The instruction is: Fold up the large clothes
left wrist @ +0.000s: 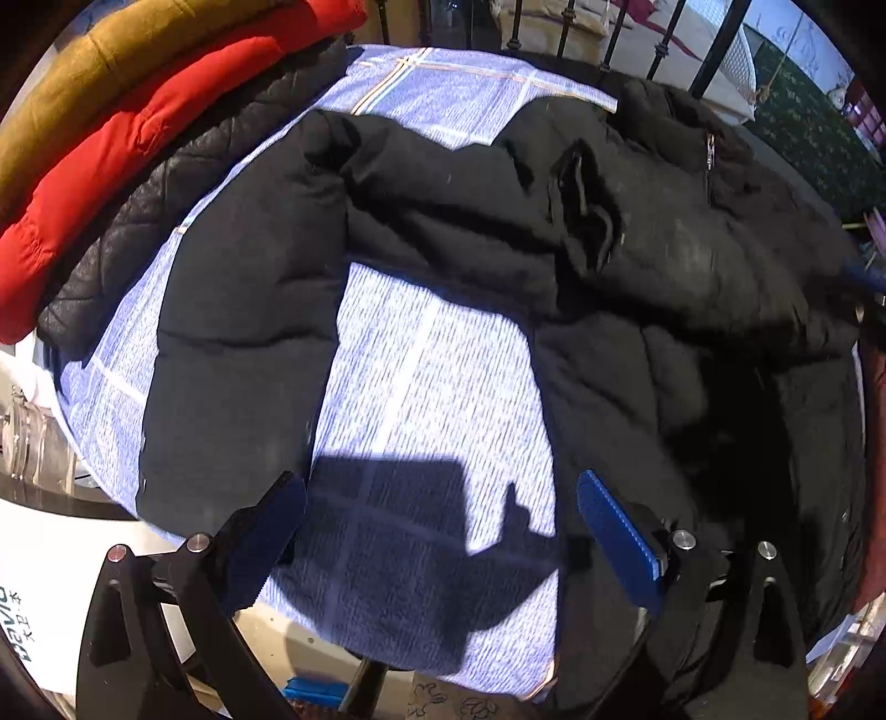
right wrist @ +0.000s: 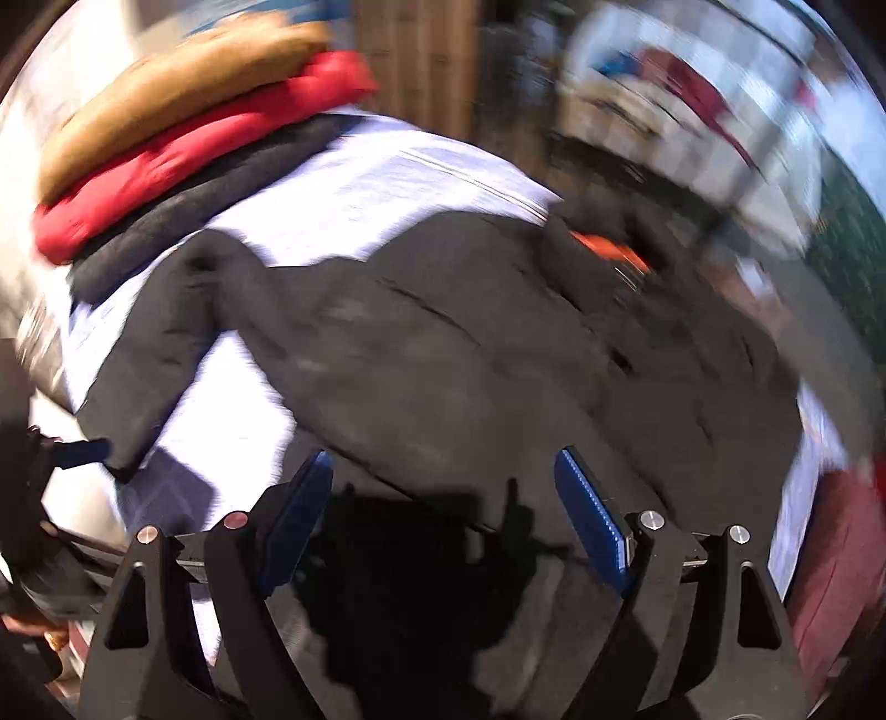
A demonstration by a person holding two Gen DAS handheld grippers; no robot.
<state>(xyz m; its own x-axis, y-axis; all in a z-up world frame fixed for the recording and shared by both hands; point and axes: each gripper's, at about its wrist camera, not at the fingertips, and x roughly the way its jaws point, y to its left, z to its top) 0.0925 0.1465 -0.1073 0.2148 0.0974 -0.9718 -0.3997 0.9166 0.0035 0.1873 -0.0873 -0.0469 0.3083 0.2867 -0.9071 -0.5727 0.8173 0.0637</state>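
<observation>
A black puffer jacket (left wrist: pixel 637 266) lies spread on a blue checked cloth (left wrist: pixel 432 354), one sleeve (left wrist: pixel 243 332) stretched toward the near left. My left gripper (left wrist: pixel 443 531) is open and empty above the cloth, between the sleeve cuff and the jacket body. In the blurred right wrist view the same jacket (right wrist: pixel 470 343) fills the middle. My right gripper (right wrist: pixel 443 509) is open and empty just above the jacket's near part. The left gripper's blue fingertip (right wrist: pixel 83 451) shows at the left edge by the sleeve cuff.
A stack of folded coats, tan (left wrist: pixel 111 72), red (left wrist: pixel 138 149) and black quilted (left wrist: pixel 166 221), lies at the far left of the cloth. A black metal railing (left wrist: pixel 609 39) stands behind. A glass jar (left wrist: pixel 33 443) and a white box (left wrist: pixel 44 609) sit at the near left.
</observation>
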